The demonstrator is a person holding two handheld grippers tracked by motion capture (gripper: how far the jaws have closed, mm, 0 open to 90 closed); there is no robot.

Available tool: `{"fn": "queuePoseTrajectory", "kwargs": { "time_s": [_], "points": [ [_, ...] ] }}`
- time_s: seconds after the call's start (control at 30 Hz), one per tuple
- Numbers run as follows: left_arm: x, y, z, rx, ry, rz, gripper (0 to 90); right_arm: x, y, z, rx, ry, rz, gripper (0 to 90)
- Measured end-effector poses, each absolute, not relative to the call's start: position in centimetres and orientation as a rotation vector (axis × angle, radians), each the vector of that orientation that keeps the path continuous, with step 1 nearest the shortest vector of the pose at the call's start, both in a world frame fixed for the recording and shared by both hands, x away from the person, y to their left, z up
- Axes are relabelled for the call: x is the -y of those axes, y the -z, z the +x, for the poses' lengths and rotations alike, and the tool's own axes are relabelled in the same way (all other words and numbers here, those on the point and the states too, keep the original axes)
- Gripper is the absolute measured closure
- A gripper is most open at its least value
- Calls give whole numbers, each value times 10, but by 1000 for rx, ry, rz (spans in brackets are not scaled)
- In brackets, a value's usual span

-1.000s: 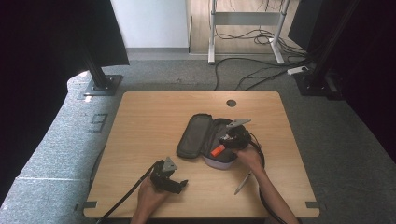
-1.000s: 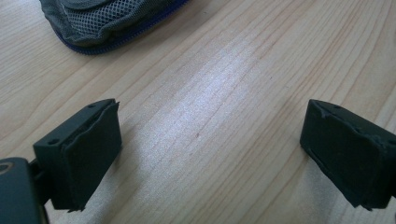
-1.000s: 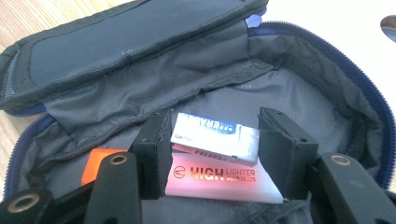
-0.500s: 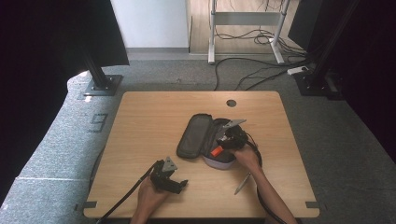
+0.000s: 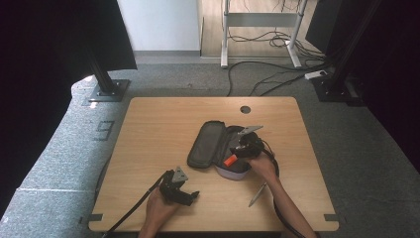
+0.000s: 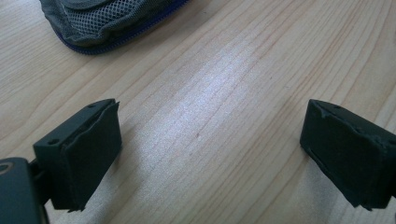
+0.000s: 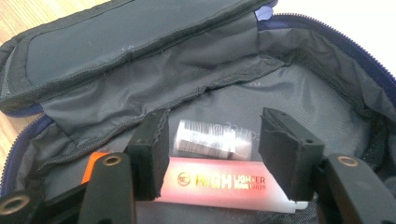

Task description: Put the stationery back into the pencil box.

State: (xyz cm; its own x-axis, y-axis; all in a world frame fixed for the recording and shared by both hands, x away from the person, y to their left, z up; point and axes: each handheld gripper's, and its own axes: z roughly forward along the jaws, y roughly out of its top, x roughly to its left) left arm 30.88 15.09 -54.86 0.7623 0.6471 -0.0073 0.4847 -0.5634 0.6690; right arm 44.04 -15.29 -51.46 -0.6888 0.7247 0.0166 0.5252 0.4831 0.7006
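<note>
Jaws of our right gripper (image 7: 212, 154) have just been opening around the highlighter (image 7: 219, 183), now lying loose inside the pencil case (image 7: 140, 79); we judge it delivered. Our left gripper (image 6: 210, 154) rests open on the surface (image 6: 224, 93).

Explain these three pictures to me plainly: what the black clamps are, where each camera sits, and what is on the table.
A person holds a hand-held gripper in each hand at a wooden table. One camera looks down from above; the other two ride on the grippers. The left gripper rests open over bare wood. The right gripper reaches into an open grey pencil case; its jaws have just been opening, with a pink highlighter lying between them, seemingly let go. A pen lies near the right forearm.
</note>
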Motion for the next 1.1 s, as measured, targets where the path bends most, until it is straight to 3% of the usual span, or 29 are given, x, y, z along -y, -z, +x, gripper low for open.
{"fn": "queuePoseTrajectory", "kwargs": {
  "time_s": [0.4, 1.1],
  "points": [
    [-151, 549, 309, -842, -314, 2282, 49, 159, 506, 434, -2443, -1020, 1051, 398],
    [-151, 549, 309, -842, -314, 2282, 49, 185, 489, 408, -2464, -1117, 1013, 248]
  ]
}}
